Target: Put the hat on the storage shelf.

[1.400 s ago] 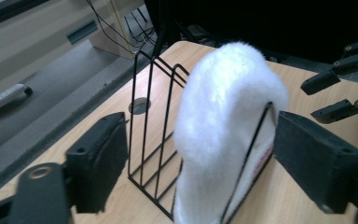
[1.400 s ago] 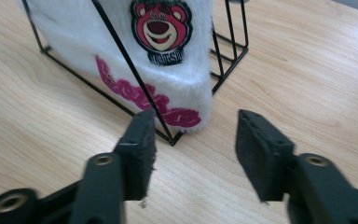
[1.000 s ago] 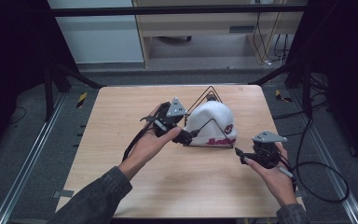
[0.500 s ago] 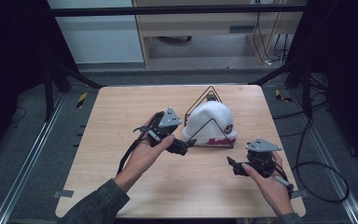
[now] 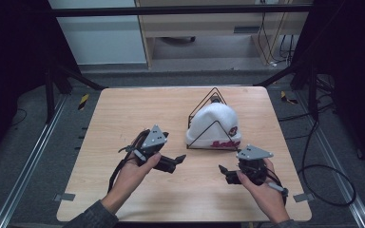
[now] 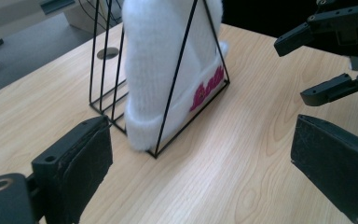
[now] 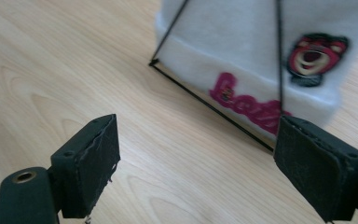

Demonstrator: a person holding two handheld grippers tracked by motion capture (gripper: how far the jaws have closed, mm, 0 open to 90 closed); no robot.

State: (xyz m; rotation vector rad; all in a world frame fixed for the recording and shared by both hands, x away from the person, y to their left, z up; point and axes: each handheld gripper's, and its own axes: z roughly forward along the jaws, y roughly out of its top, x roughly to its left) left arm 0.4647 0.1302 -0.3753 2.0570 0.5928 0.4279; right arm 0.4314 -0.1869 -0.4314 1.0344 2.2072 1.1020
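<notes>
Left claw (image 5: 179, 158) sat with jaws apart, empty, over bare worktop (image 5: 123, 118) left of the wire stand (image 5: 213, 124). Right claw (image 5: 222, 172) likewise gaped, empty, just in front of the stand. I noted wide free wood along the left and near edges. White beanie (image 5: 215, 124) stood inside the stand's triangular black frame, pink lettering and bear patch facing me.

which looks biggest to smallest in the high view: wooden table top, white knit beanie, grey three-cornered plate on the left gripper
1. wooden table top
2. white knit beanie
3. grey three-cornered plate on the left gripper
</notes>
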